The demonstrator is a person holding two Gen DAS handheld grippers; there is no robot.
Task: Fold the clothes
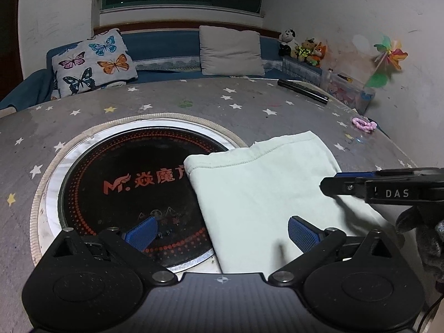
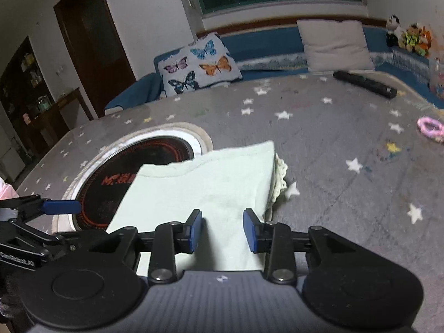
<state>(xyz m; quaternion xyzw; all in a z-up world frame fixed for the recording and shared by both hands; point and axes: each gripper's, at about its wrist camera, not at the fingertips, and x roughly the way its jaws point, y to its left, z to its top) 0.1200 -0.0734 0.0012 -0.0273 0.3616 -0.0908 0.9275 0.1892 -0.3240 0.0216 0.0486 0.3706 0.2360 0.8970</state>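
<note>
Right wrist view: folded pale-green garment (image 2: 199, 183) lies on the counter (image 2: 347, 194), partly over the round burner (image 2: 116, 177), long axis running away. Right gripper (image 2: 222, 231) is directly above its near edge, part-open, empty. Left gripper (image 1: 219, 231) wide open, empty, straddling the garment's burner-side edge.

Your left gripper (image 1: 220, 231) hovers over the cloth's (image 1: 263, 194) left edge; the hob (image 1: 133, 186) lies left of it. Beyond your right gripper (image 2: 222, 234): stick (image 2: 365, 84), far right: hair tie (image 2: 431, 127).
</note>
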